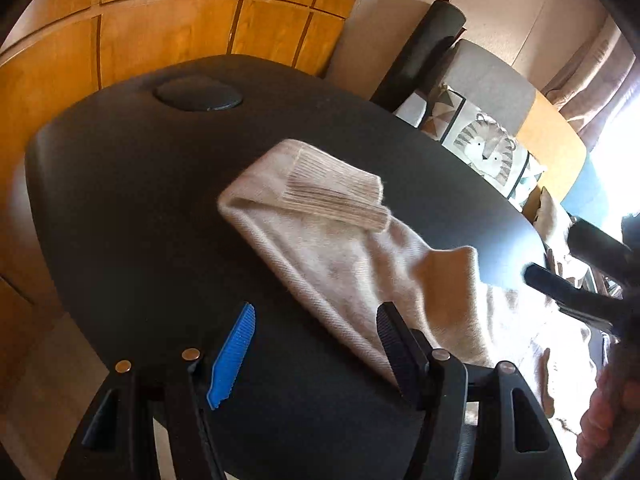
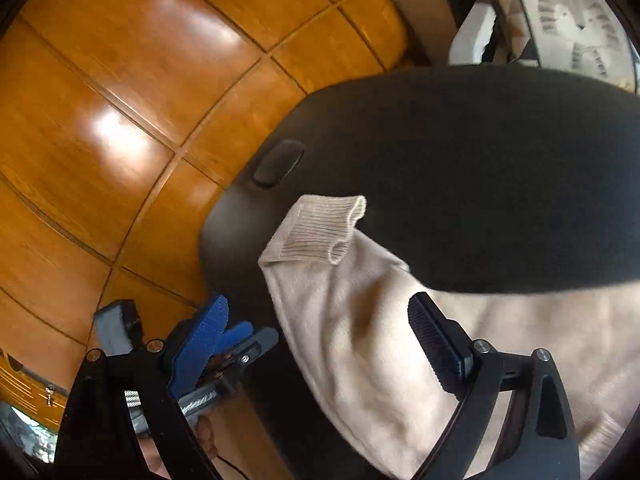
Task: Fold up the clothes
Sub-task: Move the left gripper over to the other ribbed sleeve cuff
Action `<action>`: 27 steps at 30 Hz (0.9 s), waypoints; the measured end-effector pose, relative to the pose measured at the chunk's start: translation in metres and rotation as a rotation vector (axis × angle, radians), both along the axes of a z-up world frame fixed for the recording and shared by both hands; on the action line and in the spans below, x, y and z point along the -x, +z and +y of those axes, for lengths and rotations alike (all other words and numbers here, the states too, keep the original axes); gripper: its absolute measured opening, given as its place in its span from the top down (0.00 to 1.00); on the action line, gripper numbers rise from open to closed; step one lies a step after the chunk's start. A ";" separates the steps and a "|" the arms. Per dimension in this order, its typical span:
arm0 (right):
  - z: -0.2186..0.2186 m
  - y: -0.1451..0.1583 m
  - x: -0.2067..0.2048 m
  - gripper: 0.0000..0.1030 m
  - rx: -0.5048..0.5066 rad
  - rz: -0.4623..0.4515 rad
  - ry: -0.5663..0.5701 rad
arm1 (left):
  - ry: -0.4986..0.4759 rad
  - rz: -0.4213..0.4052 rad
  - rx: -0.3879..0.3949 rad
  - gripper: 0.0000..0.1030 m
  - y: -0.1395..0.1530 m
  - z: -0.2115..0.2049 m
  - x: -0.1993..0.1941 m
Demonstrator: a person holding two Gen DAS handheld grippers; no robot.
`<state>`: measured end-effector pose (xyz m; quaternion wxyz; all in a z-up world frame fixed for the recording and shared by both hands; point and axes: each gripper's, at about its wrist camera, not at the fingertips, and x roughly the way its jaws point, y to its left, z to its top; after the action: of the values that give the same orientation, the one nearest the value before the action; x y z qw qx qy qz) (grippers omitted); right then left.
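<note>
A cream knitted sweater (image 1: 352,256) lies on the black table (image 1: 140,200), one sleeve folded back so that its ribbed cuff (image 1: 340,192) rests on top. My left gripper (image 1: 316,308) hovers open over the table's near edge; its black finger is above the sweater's edge and nothing is pinched. My right gripper (image 1: 554,252) comes in from the right, above the sweater's body. In the right wrist view the right gripper (image 2: 318,302) stands open over the sweater (image 2: 360,344), with the cuff (image 2: 320,228) beyond it. The left gripper's blue finger (image 2: 244,328) shows at lower left.
A round dark inset (image 1: 198,96) sits in the table's far side. Glossy wooden cabinet doors (image 1: 160,32) stand behind. A chair with a tiger-print cushion (image 1: 486,152) is at the right, by a bright window. A hand (image 1: 608,412) shows at the lower right.
</note>
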<state>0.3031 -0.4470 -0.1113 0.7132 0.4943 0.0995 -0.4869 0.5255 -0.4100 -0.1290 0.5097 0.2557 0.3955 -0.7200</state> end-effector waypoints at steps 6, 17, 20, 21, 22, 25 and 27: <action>-0.025 -0.014 -0.015 0.09 -0.036 -0.040 0.006 | 0.026 -0.002 0.060 0.37 0.016 -0.029 -0.010; -0.015 -0.014 0.010 0.09 -0.035 -0.010 -0.083 | -0.391 -0.234 0.278 0.37 0.017 -0.042 0.050; 0.003 -0.015 0.028 0.09 -0.034 -0.003 -0.142 | -0.537 -0.293 0.272 0.37 0.006 -0.047 0.069; 0.009 -0.016 0.035 0.09 -0.036 -0.008 -0.167 | -0.566 -0.330 0.265 0.37 0.000 -0.048 0.075; 0.014 -0.016 0.039 0.09 -0.038 -0.014 -0.181 | -0.580 -0.365 0.254 0.37 -0.005 -0.050 0.081; 0.023 -0.019 0.048 0.09 -0.048 -0.010 -0.208 | -0.597 -0.404 0.253 0.37 -0.013 -0.054 0.088; 0.029 -0.018 0.051 0.09 -0.048 0.010 -0.213 | -0.583 -0.421 0.252 0.37 -0.012 -0.058 0.092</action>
<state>0.2519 -0.4177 -0.1295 0.6450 0.5166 0.0616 -0.5597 0.4333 -0.4684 -0.1412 0.3809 0.4350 0.1010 -0.8096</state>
